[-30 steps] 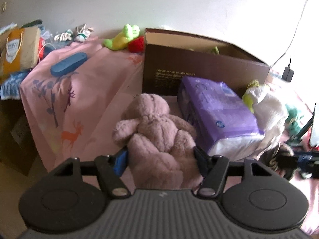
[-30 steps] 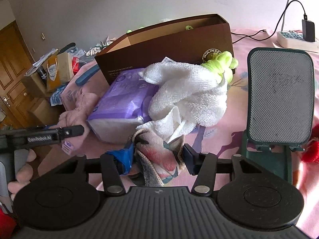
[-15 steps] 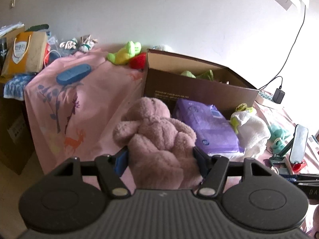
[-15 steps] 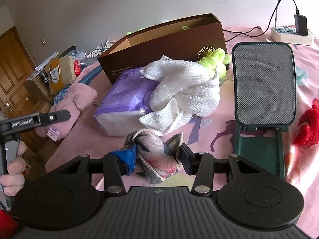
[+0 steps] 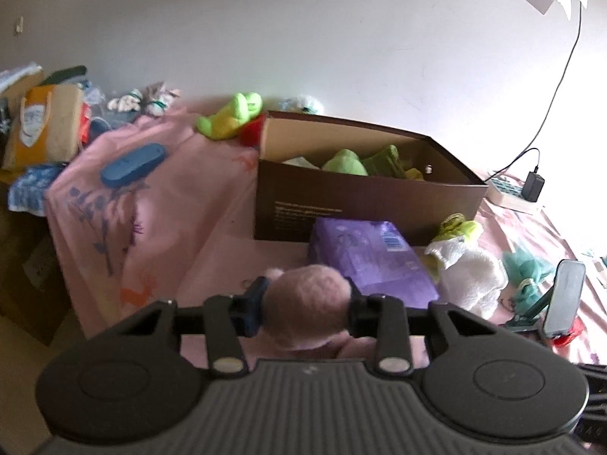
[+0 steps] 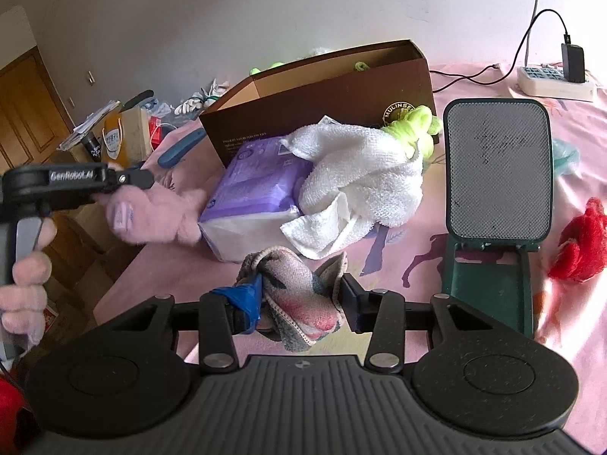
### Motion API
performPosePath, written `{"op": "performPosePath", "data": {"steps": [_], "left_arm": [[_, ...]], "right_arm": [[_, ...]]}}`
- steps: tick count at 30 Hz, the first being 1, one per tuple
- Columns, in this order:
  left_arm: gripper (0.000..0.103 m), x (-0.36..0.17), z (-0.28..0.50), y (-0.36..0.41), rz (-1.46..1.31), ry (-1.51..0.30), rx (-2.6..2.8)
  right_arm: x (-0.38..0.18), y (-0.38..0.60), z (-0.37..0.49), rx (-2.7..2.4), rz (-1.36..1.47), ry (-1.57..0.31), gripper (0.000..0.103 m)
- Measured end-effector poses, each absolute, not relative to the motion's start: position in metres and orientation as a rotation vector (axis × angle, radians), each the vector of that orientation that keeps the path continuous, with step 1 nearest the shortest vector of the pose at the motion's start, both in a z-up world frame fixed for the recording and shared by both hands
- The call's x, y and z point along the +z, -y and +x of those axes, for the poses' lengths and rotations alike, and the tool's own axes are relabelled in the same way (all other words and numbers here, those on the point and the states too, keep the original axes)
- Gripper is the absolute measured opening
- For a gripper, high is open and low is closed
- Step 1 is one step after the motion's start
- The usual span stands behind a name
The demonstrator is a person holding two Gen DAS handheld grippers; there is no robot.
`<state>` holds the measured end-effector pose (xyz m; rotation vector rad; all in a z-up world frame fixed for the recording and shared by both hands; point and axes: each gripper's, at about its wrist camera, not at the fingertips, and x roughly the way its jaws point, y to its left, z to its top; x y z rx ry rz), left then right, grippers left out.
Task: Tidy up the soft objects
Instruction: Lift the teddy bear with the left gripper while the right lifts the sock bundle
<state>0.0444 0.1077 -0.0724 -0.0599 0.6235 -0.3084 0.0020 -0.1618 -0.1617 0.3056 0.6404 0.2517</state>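
**A:** Left gripper (image 5: 306, 305) is clamped on the pink plush toy (image 5: 305, 307), both fingers squeezing its fuzzy body. From the right wrist camera you can see the plush hanging off the bed's edge, lifted clear of the pink bedsheet (image 6: 474, 235), with a person's hand (image 6: 22, 276) wrapped round the gripper handle.

**B:** And the right side?

**A:** Right gripper (image 6: 301, 299) is pinching a folded patterned cloth (image 6: 299, 295), pink and grey with a pale hem. It's bunched between the fingers, one end drooping down towards the camera body.

**B:** Where's the box?

**A:** Brown cardboard box (image 5: 364, 193) sits on the bed beyond both grippers, open at the top. In the left view there are green soft toys (image 5: 347, 161) lying inside it. Just in front of it, touching its front wall or very near, lies a purple tissue pack (image 5: 373, 261).

**B:** What's piled on that pack?

**A:** A white towel (image 6: 364, 182) is heaped against the pack's right side, partly draped over it, and a neon yellow-green yarn bundle (image 6: 415, 125) rests on the towel's far end, right by the box.

**B:** Anything else around?

**A:** A dark green phone stand (image 6: 497, 204) stands upright to the right of the towel, a red fuzzy item (image 6: 580, 242) beyond that near the frame edge. At the back, a white power strip (image 6: 554, 81) with a black charger plugged in. On the far left corner of the bed, a blue case (image 5: 132, 163) and a green plush (image 5: 231, 115) beside the box's far corner.
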Motion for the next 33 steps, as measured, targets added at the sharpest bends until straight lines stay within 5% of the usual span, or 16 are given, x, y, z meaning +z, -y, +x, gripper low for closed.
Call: {"op": "performPosePath", "data": {"steps": [5,7,9,19,22,26,29,33], "left_arm": [[0.039,-0.097,0.049,-0.105,-0.04,-0.622,-0.274],[0.05,-0.103,0.046,-0.115,-0.067,-0.638,-0.295],[0.073,-0.111,0.047,-0.122,-0.076,-0.663,-0.29],[0.085,-0.142,0.03,-0.117,0.007,-0.68,-0.306],[0.102,-0.15,0.027,-0.102,0.142,-0.678,-0.26],[0.102,-0.166,0.02,-0.091,0.276,-0.67,-0.194],[0.074,-0.161,0.019,-0.094,0.264,-0.664,-0.174],[0.065,-0.153,0.021,-0.102,0.229,-0.663,-0.169]], "right_arm": [[-0.165,0.162,0.003,0.25,0.314,-0.659,0.027],[-0.164,0.162,0.002,0.251,0.309,-0.656,0.027],[-0.165,0.162,0.003,0.25,0.31,-0.662,0.027],[-0.169,0.165,0.007,0.26,0.329,-0.669,0.028],[-0.168,0.165,0.007,0.261,0.325,-0.668,0.028],[-0.168,0.161,0.006,0.275,0.286,-0.666,0.028],[-0.169,0.16,0.009,0.277,0.288,-0.668,0.03],[-0.172,0.165,0.013,0.27,0.336,-0.68,0.033]]}}
